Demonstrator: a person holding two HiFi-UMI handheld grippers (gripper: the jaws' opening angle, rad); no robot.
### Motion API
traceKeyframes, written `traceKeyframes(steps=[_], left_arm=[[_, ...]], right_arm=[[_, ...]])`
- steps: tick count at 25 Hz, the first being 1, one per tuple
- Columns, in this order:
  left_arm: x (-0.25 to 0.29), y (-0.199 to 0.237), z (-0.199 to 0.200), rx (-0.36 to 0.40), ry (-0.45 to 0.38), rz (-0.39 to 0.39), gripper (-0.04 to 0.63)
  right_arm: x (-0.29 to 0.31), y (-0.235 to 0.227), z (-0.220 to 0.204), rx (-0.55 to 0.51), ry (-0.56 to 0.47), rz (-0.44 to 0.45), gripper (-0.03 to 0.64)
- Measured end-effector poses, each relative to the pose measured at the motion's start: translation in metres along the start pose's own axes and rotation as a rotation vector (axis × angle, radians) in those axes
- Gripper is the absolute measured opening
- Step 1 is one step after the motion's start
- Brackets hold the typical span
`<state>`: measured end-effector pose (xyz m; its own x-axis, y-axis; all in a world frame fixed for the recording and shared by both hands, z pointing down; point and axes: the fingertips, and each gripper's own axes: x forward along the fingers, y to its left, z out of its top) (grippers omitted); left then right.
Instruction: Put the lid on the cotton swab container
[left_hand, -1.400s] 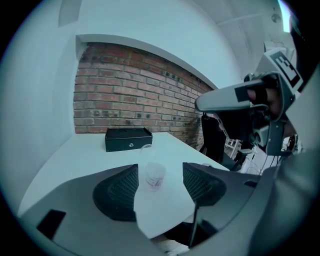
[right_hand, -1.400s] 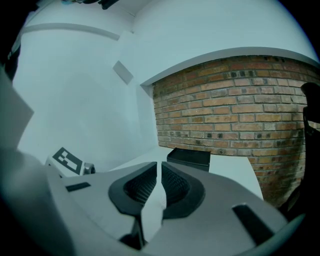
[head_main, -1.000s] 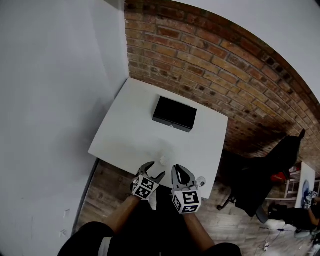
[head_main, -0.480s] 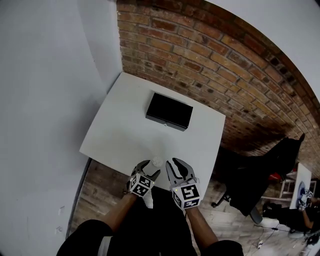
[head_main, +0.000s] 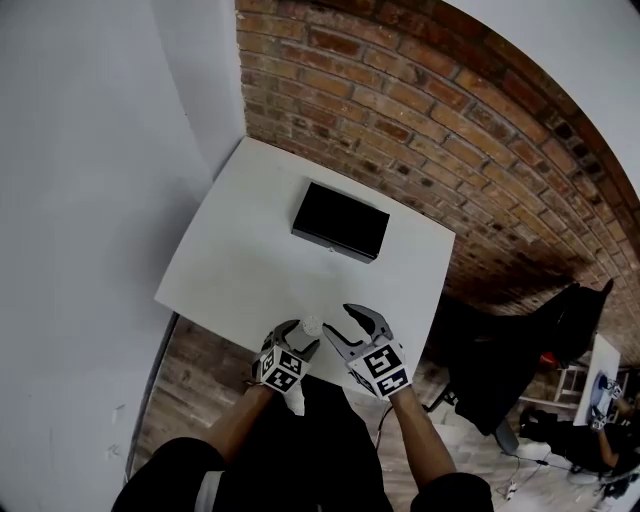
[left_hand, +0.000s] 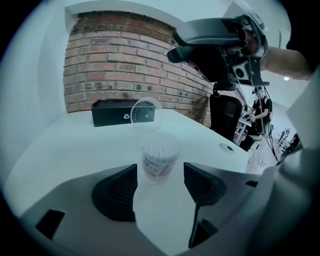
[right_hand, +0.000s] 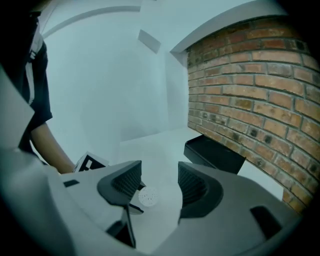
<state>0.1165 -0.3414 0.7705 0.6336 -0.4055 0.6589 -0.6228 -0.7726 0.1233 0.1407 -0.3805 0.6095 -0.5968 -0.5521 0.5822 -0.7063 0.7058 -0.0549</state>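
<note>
My right gripper (right_hand: 160, 175) has its jaws opening, empty. My left gripper (left_hand: 160, 172) has its jaws apart, not touching the cotton swab container (left_hand: 160, 156). The lid (left_hand: 145, 111) looks unseated, so a nudge might topple it.

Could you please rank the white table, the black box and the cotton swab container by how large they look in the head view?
1. white table: by far the largest.
2. black box: much smaller, lying on the table.
3. cotton swab container: smallest, a small pale spot by the table's near edge.
</note>
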Motion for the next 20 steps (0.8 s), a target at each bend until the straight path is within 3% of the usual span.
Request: traceKeyframes(steps=[7,12,20], left_arm=[[0.004,0.003,-0.002,0.023,0.007,0.006,0.279],[0.008,0.002,0.002,0.046,0.005,-0.022,0.272],[0.011,0.005,0.004,0.056,0.007,-0.020,0.241]], right_arm=[[0.026,-0.008,-0.023,-0.025,0.131,0.139,0.221],[0.039,-0.003,-0.042,-0.099,0.251,0.269,0.225],[0.052,-0.007,-0.058,-0.113,0.327,0.339,0.225]])
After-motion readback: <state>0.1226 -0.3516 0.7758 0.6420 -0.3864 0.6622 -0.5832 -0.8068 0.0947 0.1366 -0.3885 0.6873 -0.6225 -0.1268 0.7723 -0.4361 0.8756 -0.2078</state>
